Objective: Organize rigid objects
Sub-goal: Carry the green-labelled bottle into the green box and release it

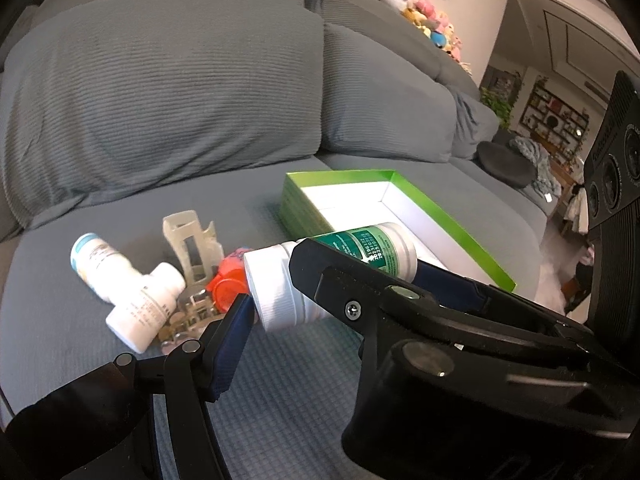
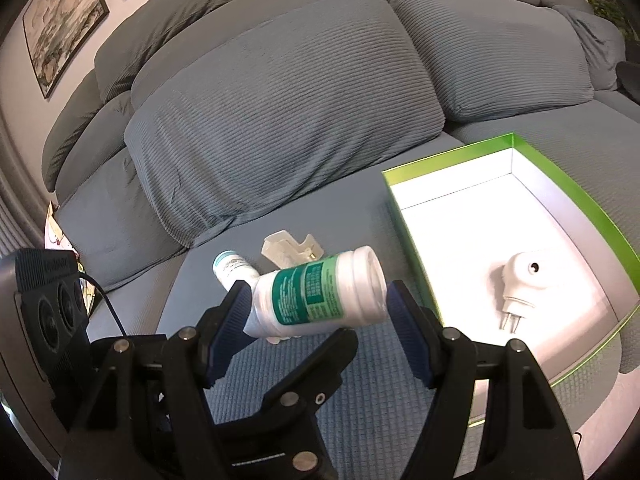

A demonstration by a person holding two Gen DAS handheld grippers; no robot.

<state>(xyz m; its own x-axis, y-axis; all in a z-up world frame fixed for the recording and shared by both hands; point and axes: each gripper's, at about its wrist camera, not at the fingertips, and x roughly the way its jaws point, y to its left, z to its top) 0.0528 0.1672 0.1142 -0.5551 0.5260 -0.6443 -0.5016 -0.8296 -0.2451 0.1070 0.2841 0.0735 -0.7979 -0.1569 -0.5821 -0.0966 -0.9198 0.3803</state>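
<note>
both grippers, left gripper (image 1: 328, 280) and right gripper (image 2: 320, 304), are clamping the green-label bottle (image 2: 316, 296) mid-frame; they should be keeping it level while swinging right over the green box (image 2: 576, 196).

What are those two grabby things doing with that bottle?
A person is tidying things off the sofa into a green box. The left tool and the right tool both clamp one white bottle with a green label, held on its side just above the seat beside the box. A white plug lies in the box. Two more white bottles wait on the sofa.
</note>
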